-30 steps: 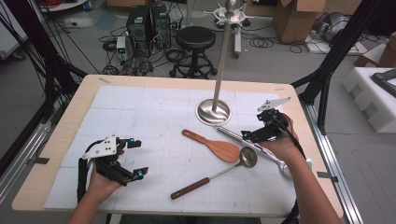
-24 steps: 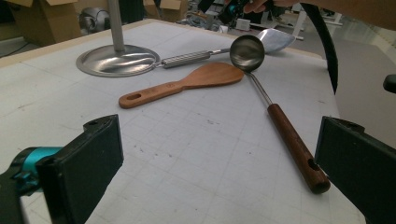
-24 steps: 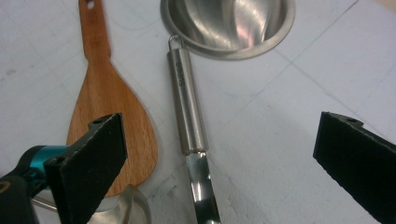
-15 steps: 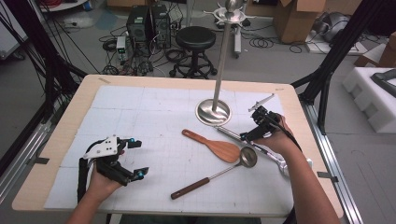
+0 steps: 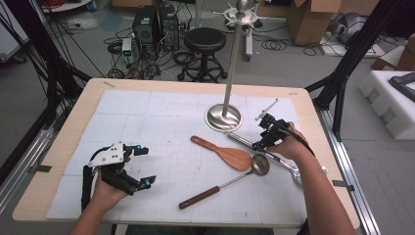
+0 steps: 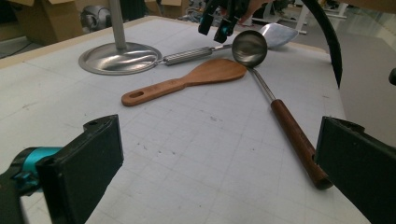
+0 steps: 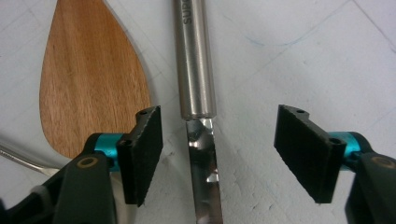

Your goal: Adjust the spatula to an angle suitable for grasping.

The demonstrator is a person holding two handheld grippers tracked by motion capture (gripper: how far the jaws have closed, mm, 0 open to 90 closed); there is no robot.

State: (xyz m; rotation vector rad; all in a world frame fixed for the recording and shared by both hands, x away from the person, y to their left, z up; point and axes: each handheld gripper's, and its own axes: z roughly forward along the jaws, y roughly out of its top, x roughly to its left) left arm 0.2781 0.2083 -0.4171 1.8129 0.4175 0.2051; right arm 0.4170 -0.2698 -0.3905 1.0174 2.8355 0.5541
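A steel turner (image 5: 241,141) lies on the white mat, its round handle (image 7: 194,60) pointing toward the stand's base (image 5: 223,117). My right gripper (image 5: 258,143) is lowered over it. In the right gripper view the neck where handle meets blade sits between my jaws (image 7: 217,144), which have just been closing, and gaps remain on both sides. A wooden spatula (image 5: 230,154) lies just left of the turner, and a wooden-handled ladle (image 5: 259,165) lies in front of it. My left gripper (image 5: 146,165) rests open at the front left with nothing between its jaws (image 6: 219,163).
A tall steel pole rises from the round base (image 6: 116,58) at the back centre. From the left gripper view, the wooden spatula (image 6: 187,81), the ladle (image 6: 250,46) and the right gripper (image 6: 217,25) lie ahead. Bare mat stretches around the left hand.
The right gripper has come down and leftward onto the turner's neck, and its jaws now stand narrower. The left gripper has kept still.
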